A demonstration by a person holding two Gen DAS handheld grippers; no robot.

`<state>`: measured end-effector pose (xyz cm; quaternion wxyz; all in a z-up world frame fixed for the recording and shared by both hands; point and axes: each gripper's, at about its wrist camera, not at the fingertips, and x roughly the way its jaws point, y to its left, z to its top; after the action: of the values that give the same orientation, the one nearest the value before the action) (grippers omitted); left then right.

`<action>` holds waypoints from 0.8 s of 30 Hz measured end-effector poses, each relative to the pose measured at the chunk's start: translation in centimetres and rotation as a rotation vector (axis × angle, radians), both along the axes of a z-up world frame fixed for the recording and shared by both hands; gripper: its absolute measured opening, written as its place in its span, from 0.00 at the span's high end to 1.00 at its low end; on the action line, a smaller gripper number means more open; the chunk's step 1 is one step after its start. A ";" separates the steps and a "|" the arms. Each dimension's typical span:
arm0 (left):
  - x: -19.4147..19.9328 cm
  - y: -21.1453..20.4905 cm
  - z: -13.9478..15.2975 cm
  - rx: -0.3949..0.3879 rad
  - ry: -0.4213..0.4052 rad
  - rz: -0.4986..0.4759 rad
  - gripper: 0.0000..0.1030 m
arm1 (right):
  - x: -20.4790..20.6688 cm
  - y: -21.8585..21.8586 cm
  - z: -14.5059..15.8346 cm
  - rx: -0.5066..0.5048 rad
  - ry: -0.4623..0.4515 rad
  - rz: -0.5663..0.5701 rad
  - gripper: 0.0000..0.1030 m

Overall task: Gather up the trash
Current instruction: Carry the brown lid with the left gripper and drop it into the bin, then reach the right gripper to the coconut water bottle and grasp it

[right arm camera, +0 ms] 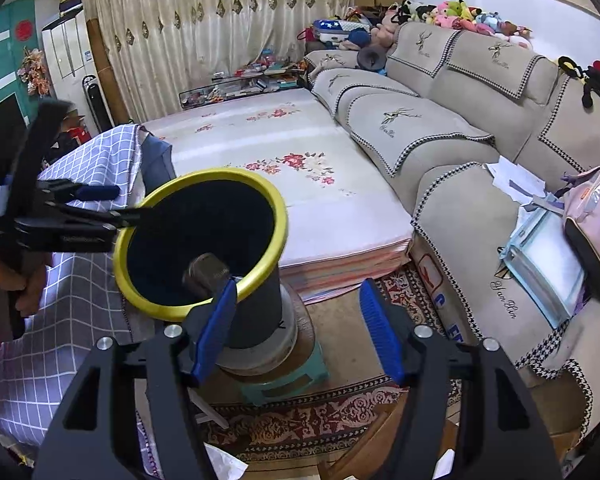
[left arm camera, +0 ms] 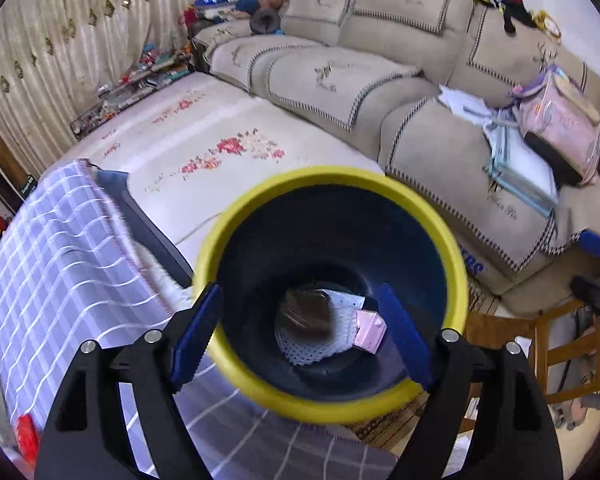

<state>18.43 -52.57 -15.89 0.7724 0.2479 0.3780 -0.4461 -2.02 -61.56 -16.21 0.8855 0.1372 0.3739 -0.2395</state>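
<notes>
Several bits of trash [left arm camera: 324, 328] already sit at the bottom of the bin [left arm camera: 332, 400]: a brown wrapper, white mesh foam, a pink scrap. Bin is dark with a yellow rim, standing on a round base on a green stool [right arm camera: 284, 380], between the checked cloth [left arm camera: 60, 260] and the floral mat [right arm camera: 284, 184]. Left claw [left arm camera: 296, 336] hangs over the bin mouth, jaws spread, nothing pinched; looks like a drop just done. Right claw [right arm camera: 296, 324] sits just right of the bin, also spread and empty. One brown item [right arm camera: 206, 274] shows blurred inside the rim in the right view; can't tell if it's falling or resting. Left to do, my guess: white paper scraps on the patterned rug [right arm camera: 320, 420] by the stool, maybe loose papers on the beige sofa [right arm camera: 440, 132]. Room is cluttered: plush toys along the sofa back, curtains [right arm camera: 220, 20] behind, a pink backpack [right arm camera: 596, 232] on the seat.
</notes>
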 end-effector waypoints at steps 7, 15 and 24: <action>-2.7 11.3 6.4 -0.155 -0.081 0.130 0.12 | 2.4 2.1 -0.7 0.022 0.005 0.075 0.40; -5.7 27.4 9.1 -0.201 -0.161 0.387 0.11 | 6.8 7.1 -0.9 0.023 0.010 0.223 0.40; -7.4 44.6 9.5 -0.178 -0.200 0.754 0.11 | 12.3 19.2 0.9 0.050 -0.054 0.529 0.40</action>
<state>11.04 -7.99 -6.38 0.9334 0.0661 0.3255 -0.1360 10.26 -42.38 -15.31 0.9233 0.0629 0.3786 0.0134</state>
